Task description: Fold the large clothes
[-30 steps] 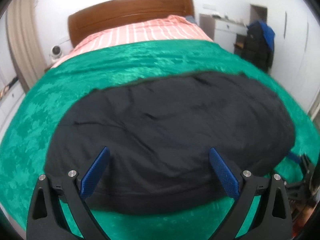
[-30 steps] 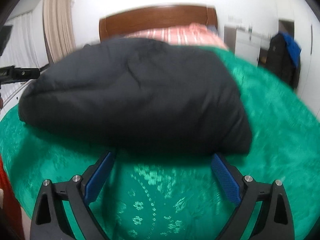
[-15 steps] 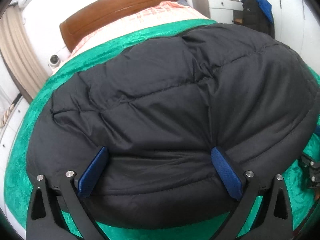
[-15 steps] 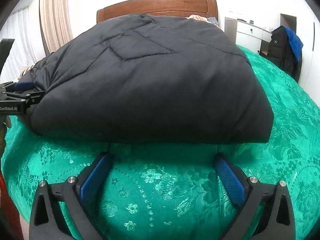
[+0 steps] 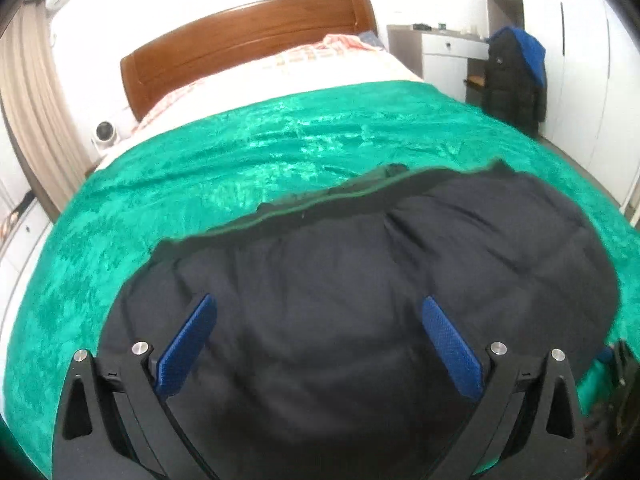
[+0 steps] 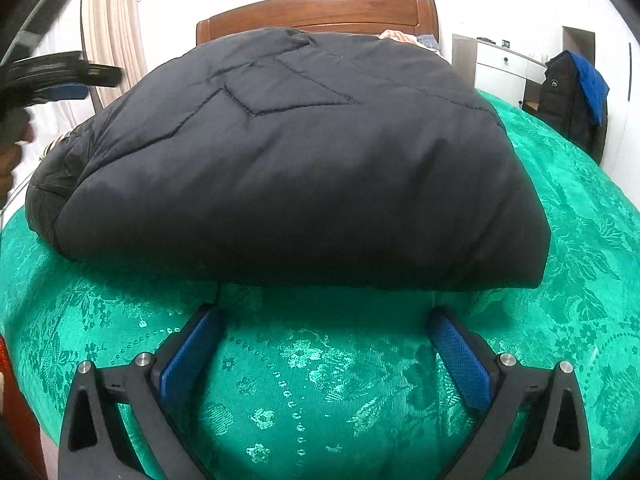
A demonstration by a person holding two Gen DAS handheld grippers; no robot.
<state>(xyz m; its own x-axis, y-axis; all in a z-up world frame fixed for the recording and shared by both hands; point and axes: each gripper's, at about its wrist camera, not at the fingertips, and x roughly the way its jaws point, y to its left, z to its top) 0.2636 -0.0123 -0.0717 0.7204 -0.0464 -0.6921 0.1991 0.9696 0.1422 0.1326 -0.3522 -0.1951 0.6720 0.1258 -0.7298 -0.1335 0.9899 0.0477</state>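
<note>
A black quilted jacket lies folded in a thick bundle on the green bedspread. My left gripper hovers open over the jacket's near part, with nothing between its blue pads. In the right wrist view the jacket fills the middle, its folded edge just beyond my right gripper. That gripper stands wide open over bare bedspread, clear of the jacket. The left gripper shows blurred at the upper left, above the jacket's left end.
A wooden headboard and pink striped bedding lie behind the bedspread. A white dresser and a dark coat with blue fabric stand at the right. Curtains hang at the left. A person's hand shows at the left edge.
The left gripper dipped close to the jacket, then drew back and up off its left end. The jacket has stopped moving and lies settled. The right gripper's fingers spread slightly wider.
</note>
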